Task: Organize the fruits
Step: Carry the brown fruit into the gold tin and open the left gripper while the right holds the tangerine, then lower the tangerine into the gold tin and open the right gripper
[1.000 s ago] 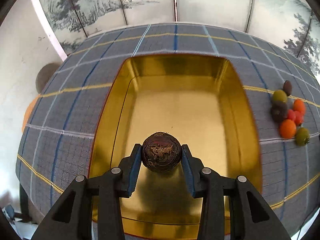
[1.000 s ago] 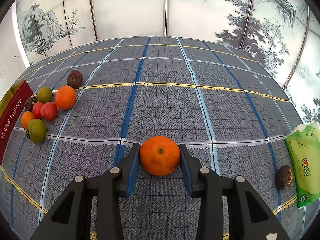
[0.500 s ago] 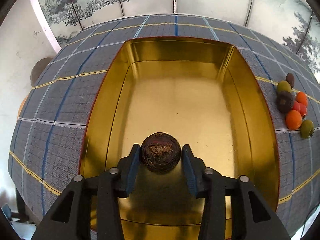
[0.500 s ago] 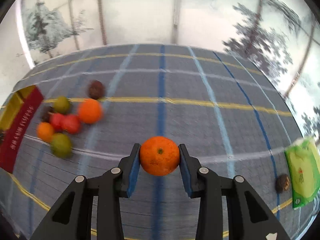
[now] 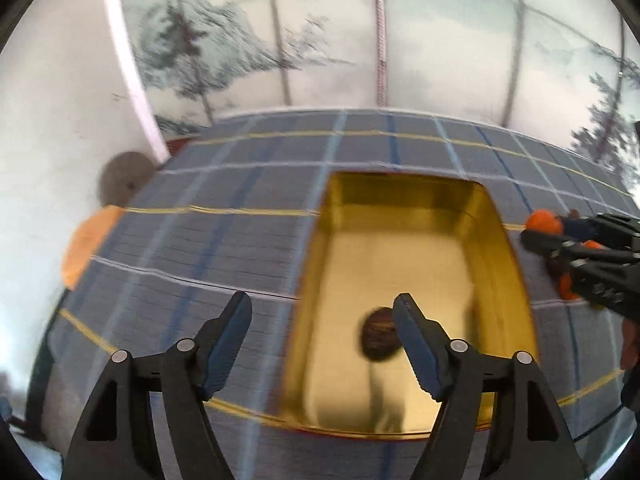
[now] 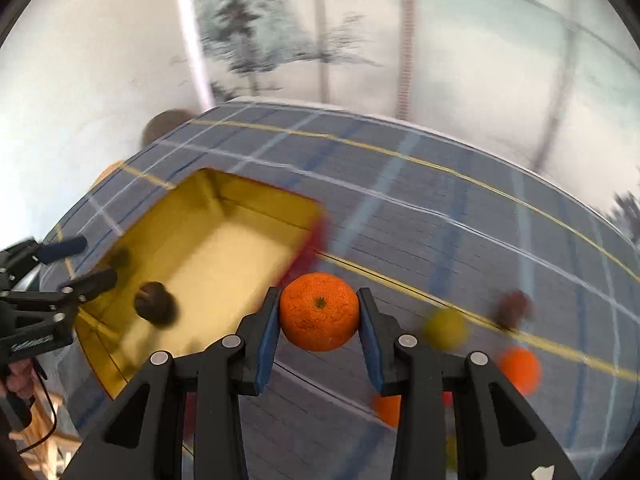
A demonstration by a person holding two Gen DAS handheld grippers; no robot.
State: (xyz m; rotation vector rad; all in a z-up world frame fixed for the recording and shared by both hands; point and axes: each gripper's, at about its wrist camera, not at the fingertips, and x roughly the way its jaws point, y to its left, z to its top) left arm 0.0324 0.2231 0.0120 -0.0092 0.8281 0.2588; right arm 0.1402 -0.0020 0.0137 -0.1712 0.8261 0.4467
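My left tool (image 5: 322,314) wide, empty; dark round fruit (image 5: 378,334) lies in gold metal tin (image 5: 404,190). Right tool (image 6: 318,322) clamps orange mandarin (image 6: 319,311); next: carry over tin, release.

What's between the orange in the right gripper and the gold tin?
Only bare checked tablecloth separates the orange from the gold tin, shown in the right wrist view.

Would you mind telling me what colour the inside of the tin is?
Shiny gold inside the tin, clearest in the left wrist view.
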